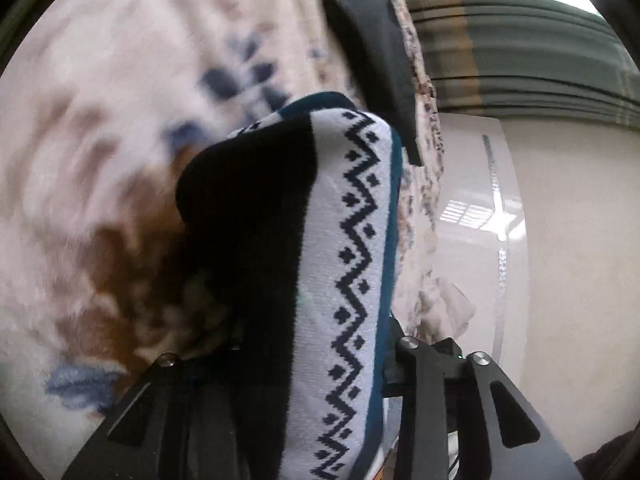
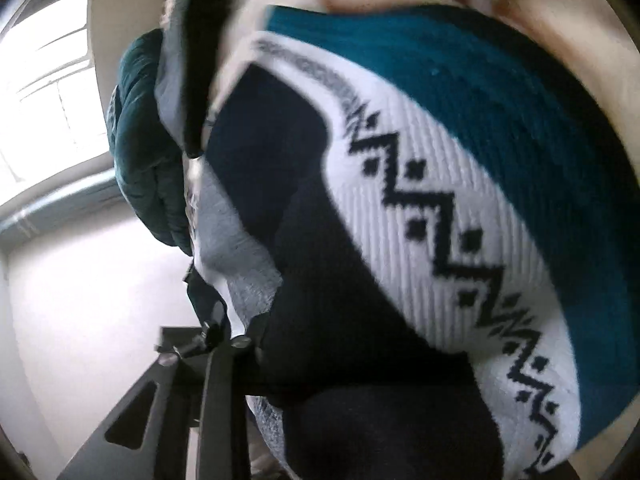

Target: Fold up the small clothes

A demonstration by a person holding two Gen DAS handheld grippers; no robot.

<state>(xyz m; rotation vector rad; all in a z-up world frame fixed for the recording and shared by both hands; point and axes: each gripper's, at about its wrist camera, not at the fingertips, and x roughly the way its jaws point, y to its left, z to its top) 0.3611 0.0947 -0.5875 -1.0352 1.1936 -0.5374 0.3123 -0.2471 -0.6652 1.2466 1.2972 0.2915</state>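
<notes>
A knit sock (image 1: pixel 344 248) with black, white zigzag and teal bands fills the middle of the left wrist view. It drapes over my left gripper (image 1: pixel 320 364) and hides the fingertips; the jaws look closed on it. The same sock (image 2: pixel 420 220) fills the right wrist view, draped over my right gripper (image 2: pixel 256 344), whose jaws look closed on its edge. Grey-white fabric (image 2: pixel 224 232) hangs beside it. The sock is held up above a patterned cream blanket (image 1: pixel 100 140).
A black garment (image 1: pixel 372 60) lies on the blanket's edge. A dark teal quilted item (image 2: pixel 148 140) shows at left in the right wrist view. A white glossy floor (image 1: pixel 520 240) lies beyond the blanket edge. A bright window (image 2: pixel 44 100) is at left.
</notes>
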